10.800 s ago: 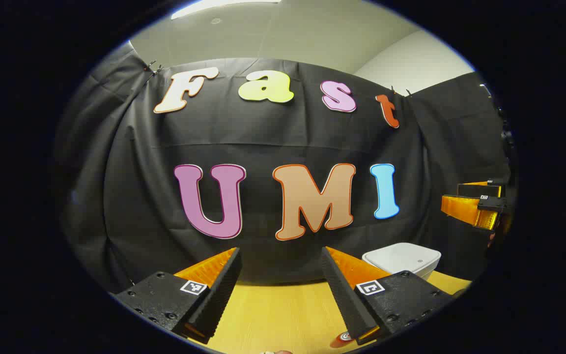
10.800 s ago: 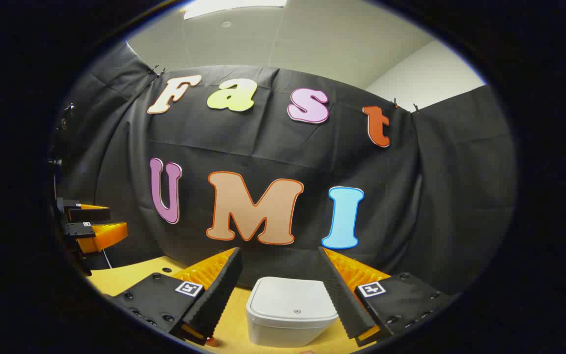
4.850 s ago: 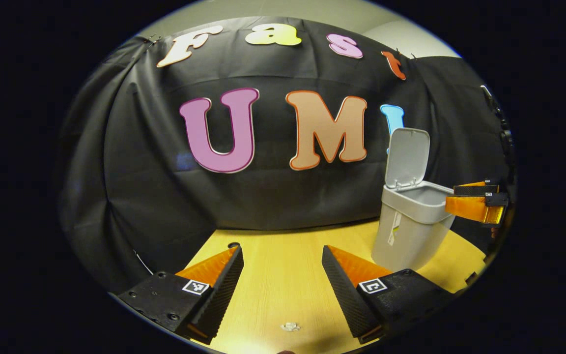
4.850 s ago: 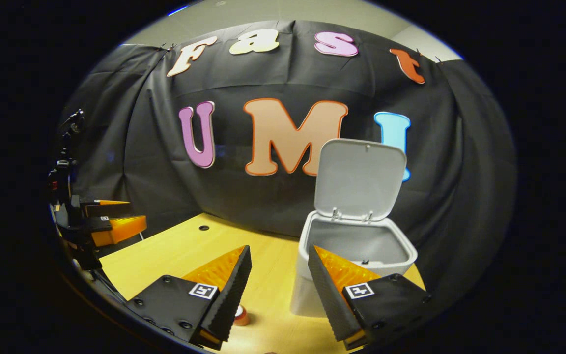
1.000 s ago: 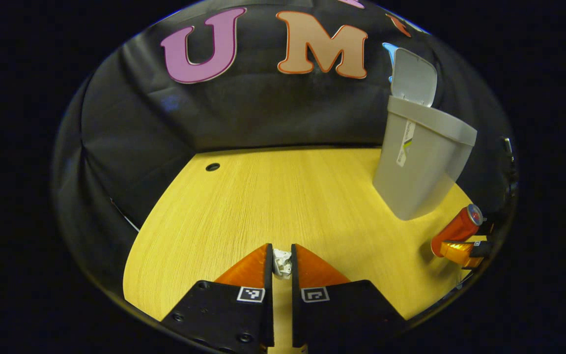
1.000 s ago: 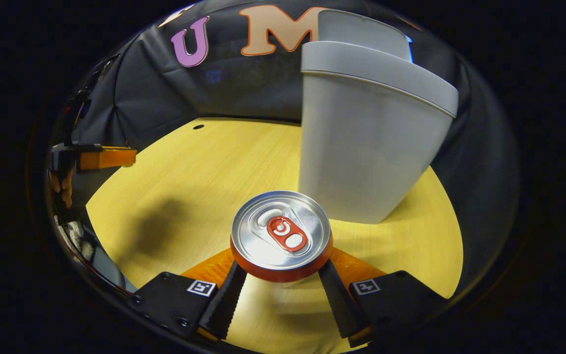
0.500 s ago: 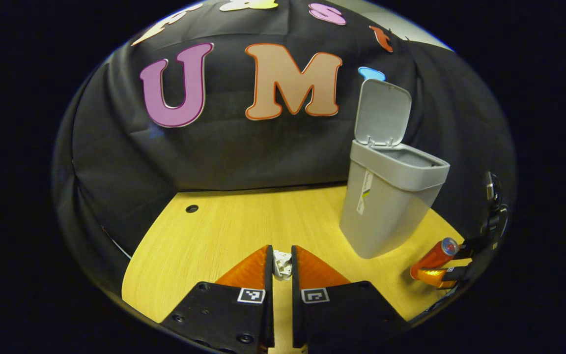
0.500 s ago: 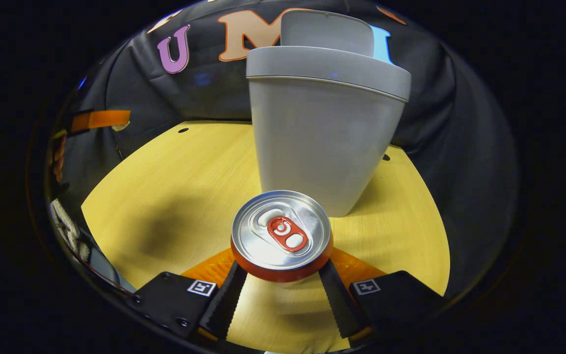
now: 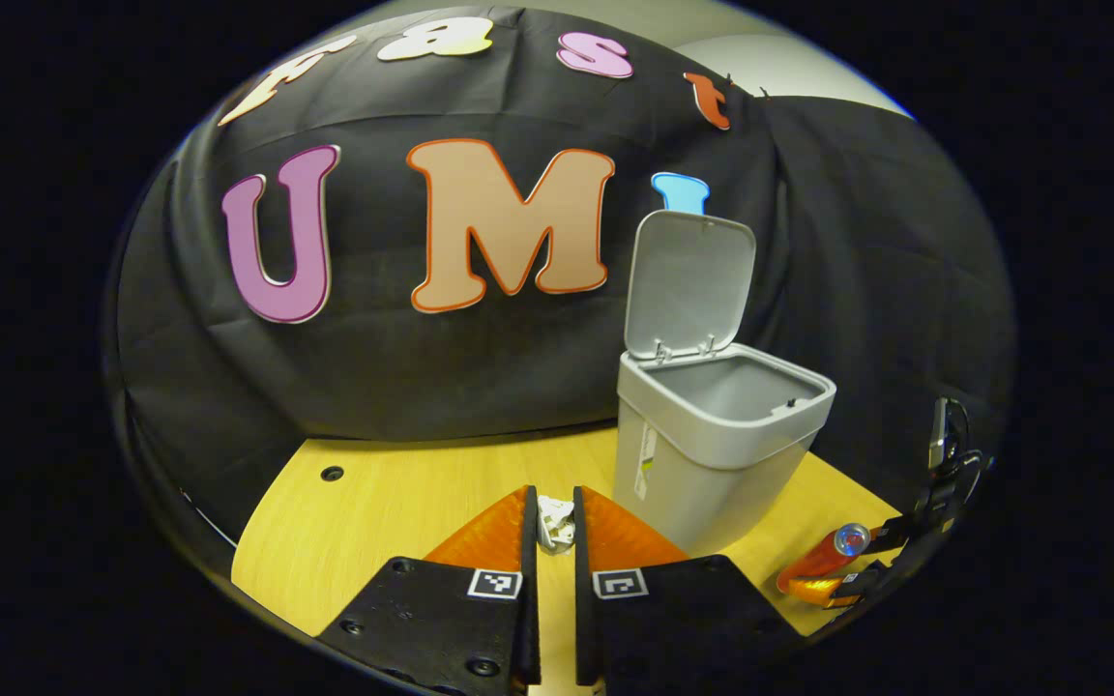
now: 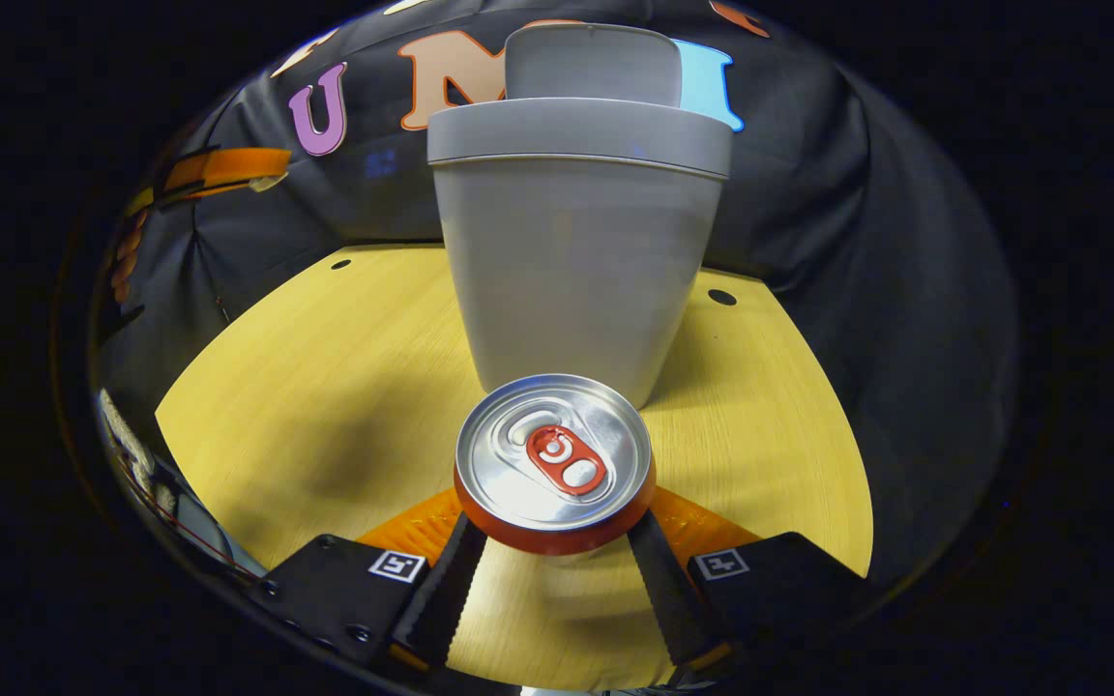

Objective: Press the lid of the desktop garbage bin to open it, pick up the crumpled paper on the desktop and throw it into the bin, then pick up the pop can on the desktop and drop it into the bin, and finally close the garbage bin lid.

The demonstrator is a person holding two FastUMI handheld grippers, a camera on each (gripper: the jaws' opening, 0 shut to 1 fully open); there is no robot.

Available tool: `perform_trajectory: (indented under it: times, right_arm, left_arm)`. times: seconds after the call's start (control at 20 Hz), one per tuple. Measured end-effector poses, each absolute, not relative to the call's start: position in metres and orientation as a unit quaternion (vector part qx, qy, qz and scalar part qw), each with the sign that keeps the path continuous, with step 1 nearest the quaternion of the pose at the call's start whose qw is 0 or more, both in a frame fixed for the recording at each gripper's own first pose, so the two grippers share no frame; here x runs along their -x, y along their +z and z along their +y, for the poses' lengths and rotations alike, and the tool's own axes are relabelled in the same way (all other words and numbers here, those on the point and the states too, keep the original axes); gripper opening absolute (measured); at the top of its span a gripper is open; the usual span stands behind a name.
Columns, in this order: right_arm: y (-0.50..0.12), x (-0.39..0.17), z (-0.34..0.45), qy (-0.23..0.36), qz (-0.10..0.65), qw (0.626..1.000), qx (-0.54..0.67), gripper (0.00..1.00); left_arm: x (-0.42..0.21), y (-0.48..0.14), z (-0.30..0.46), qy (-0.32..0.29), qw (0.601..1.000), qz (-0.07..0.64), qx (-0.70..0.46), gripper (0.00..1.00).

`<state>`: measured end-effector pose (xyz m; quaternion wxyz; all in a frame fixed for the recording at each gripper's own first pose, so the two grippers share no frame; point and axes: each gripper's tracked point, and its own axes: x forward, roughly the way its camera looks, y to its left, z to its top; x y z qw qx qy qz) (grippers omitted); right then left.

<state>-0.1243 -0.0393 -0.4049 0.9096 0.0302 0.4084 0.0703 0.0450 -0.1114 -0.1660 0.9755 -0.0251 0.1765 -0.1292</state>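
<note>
In the left gripper view my left gripper (image 9: 554,522) is shut on a small white wad of crumpled paper (image 9: 553,520), held above the yellow desk (image 9: 393,503). Ahead and to the right stands the grey garbage bin (image 9: 712,454), its lid (image 9: 690,286) raised upright. In the right gripper view my right gripper (image 10: 554,551) is shut on a red pop can (image 10: 554,466), whose silver top faces the camera. The bin (image 10: 571,261) rises just behind the can. Far off, the can (image 9: 820,559) and the left gripper (image 10: 219,166) show in each other's views.
The desk (image 10: 306,358) has small round cable holes (image 9: 332,474) (image 10: 721,297) near its back edge. Black cloth walls the booth behind and beside the bin. A clamp with cables (image 9: 944,454) hangs at the right edge of the left gripper view.
My left gripper has risen with the paper and swung toward the bin, whose open inside now shows. My right gripper, still holding the can, has shifted so the bin stands centred behind it.
</note>
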Motion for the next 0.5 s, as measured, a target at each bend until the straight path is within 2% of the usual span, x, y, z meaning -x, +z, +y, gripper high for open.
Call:
perform_trajectory:
  times: [0.5]
  right_arm:
    - [-0.403, 0.132, -0.061, 0.057, 0.409, 0.910, -0.034, 0.84]
  left_arm:
    - [-0.084, -0.128, -0.193, -0.203, 0.969, 0.133, 0.047, 0.12]
